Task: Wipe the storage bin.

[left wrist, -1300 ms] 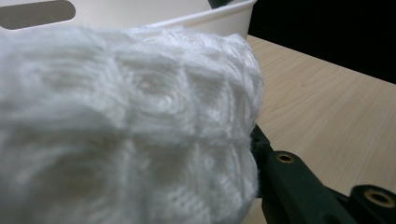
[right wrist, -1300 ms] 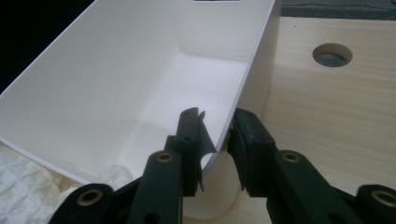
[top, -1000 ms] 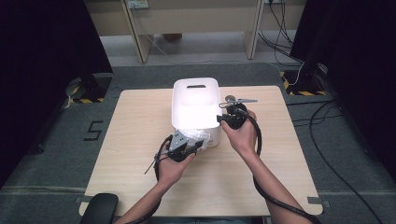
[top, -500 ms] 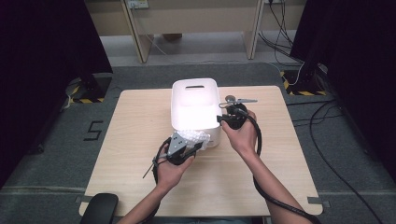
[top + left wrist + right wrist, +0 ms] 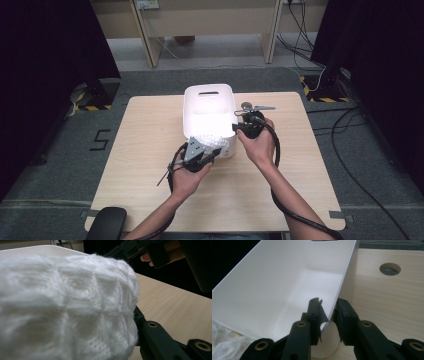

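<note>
Left gripper (image 5: pixel 212 153) clamped on white knit cloth (image 5: pixel 65 307), at near end of bin (image 5: pixel 192 107). Right gripper (image 5: pixel 328 307) pinching bin right wall. Cloth soft, light, likely snagging; best taken by bunched fold.

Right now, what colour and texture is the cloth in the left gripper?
White, fluffy knit cloth with a raised square pattern; it shows best in the left gripper view.
</note>
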Available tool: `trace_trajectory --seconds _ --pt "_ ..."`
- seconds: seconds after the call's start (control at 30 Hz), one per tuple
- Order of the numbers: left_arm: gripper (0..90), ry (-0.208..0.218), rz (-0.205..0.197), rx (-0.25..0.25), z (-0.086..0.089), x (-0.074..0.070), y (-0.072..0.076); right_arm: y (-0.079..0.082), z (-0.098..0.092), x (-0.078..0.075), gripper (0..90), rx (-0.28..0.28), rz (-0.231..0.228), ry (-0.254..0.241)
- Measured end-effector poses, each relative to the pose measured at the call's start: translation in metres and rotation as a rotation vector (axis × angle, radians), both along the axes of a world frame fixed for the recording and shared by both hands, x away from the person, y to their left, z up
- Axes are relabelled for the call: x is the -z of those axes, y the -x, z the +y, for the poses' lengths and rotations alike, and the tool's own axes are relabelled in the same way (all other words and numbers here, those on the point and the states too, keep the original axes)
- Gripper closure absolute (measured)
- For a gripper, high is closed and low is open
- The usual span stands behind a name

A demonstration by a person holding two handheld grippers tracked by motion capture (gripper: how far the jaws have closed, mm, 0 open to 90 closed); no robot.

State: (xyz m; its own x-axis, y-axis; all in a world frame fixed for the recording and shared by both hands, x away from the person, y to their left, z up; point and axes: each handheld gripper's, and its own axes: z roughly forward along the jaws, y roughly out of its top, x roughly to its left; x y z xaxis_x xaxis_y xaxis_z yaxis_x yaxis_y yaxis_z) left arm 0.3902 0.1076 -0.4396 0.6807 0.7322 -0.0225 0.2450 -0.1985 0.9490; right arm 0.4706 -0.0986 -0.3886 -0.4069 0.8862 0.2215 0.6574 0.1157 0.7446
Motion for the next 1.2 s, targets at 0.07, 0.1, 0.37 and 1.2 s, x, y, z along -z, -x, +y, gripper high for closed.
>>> trace_trajectory --seconds 0.07,0.1,0.37,1.2 --pt "75.2 0.0 0.002 0.001 -0.002 0.0 -0.001 0.0 0.0 0.0 74.2 0.001 0.0 -0.001" --pt "75.1 -0.003 0.002 0.003 -0.003 0.001 -0.002 0.0 0.0 0.0 74.2 0.001 -0.001 0.0" --pt "75.1 -0.029 0.001 0.009 -0.007 0.005 -0.004 0.0 0.0 0.0 74.2 -0.001 0.0 -0.001" --pt "75.1 -0.098 0.04 0.008 -0.017 0.035 -0.007 0.0 0.0 0.0 74.1 -0.002 -0.001 0.001"
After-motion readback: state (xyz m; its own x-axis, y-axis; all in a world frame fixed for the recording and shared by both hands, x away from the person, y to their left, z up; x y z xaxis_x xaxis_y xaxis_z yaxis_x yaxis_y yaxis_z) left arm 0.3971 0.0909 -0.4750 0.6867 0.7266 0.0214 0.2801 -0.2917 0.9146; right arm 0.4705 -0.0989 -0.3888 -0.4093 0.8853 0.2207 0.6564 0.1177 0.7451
